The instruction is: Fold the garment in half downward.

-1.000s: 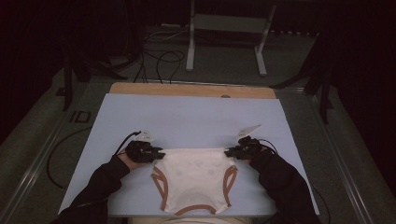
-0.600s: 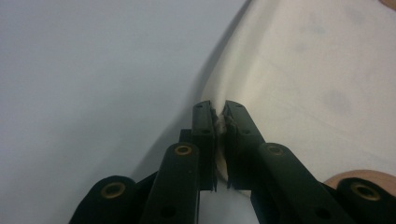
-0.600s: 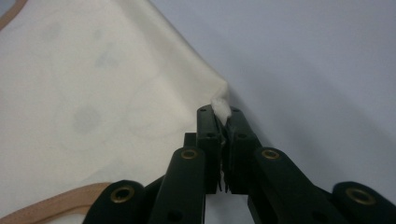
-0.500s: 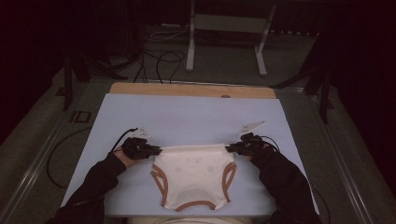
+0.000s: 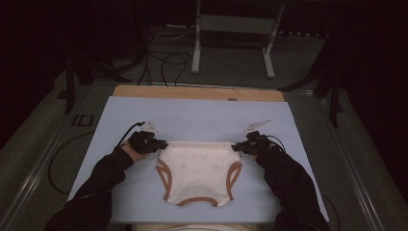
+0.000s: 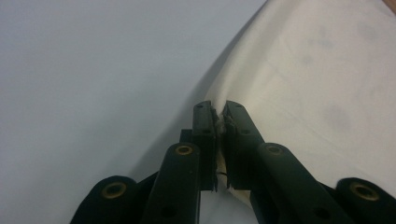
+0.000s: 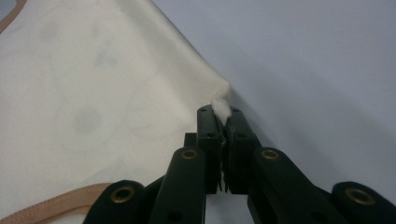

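Holding the cream underpants [image 5: 199, 171] by both waistband corners, I have them spread flat on the pale blue table cover [image 5: 202, 120], waistband away from me and the brown-trimmed leg openings toward me. My left gripper [image 5: 161, 144] is clamped on the left corner and my right gripper [image 5: 236, 147] on the right corner, with the waistband drawn fairly straight between them.

I judge this to be the start of a fold or a lift: both corners are secured, and the garment has not yet been doubled over. The next move calls for both hands to travel together at the same pace, keeping the top edge taut so the fabric does not bunch or slip from the pinch. The grips are small, right at the corner tips, so a sharp tug could pull one free.

In the left gripper view, the jaws stand nearly closed with a thin fold of cream cloth [image 6: 280, 84] pinched between them, and the fabric runs off to the right. In the right gripper view, a small tuft of the corner [image 7: 220, 107] pokes out past the closed jaw tips, and a strip of the brown trim [image 7: 51, 205] shows at the lower left. The high view gives what neither does: the garment's whole outline and how level my hands are.
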`<state>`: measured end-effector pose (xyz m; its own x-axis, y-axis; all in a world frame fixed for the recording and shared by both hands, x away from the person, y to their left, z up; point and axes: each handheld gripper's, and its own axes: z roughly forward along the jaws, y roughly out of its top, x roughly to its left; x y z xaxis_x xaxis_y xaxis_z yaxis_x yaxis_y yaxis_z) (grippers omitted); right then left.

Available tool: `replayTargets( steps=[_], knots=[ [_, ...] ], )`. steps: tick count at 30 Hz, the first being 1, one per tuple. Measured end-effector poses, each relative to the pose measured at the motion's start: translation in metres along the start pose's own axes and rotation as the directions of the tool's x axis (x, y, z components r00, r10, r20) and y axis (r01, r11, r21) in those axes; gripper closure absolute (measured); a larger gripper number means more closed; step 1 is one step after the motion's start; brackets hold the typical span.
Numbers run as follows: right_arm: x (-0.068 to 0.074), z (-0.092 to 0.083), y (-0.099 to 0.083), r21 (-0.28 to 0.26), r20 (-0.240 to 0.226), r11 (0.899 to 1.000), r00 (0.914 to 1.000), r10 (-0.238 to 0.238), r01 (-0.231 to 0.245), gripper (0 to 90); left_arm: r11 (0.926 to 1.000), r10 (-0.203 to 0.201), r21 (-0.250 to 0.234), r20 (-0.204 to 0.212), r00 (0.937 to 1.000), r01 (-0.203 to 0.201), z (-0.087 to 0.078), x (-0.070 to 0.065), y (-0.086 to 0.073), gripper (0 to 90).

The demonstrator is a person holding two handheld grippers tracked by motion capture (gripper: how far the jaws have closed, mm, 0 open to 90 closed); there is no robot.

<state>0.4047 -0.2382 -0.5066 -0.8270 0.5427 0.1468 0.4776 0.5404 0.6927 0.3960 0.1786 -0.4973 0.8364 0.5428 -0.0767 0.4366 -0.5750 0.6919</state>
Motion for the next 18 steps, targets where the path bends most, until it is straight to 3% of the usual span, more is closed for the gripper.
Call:
replayTargets(
  steps=[4, 18],
  knots=[
    [-0.005, 0.002, 0.003, 0.013, 0.012, 1.000, 0.9999, 0.010, -0.010, 86.7, 0.9997, -0.020, -0.017, -0.019, 0.9996, 0.020, 0.004, 0.004, 0.004, 84.3],
    [-0.024, 0.008, 0.019, 0.004, 0.074, 0.999, 0.9961, 0.048, -0.048, 86.5, 0.9989, -0.024, -0.043, -0.090, 0.9957, 0.020, 0.013, 0.018, 0.022, 84.2]
  ],
)
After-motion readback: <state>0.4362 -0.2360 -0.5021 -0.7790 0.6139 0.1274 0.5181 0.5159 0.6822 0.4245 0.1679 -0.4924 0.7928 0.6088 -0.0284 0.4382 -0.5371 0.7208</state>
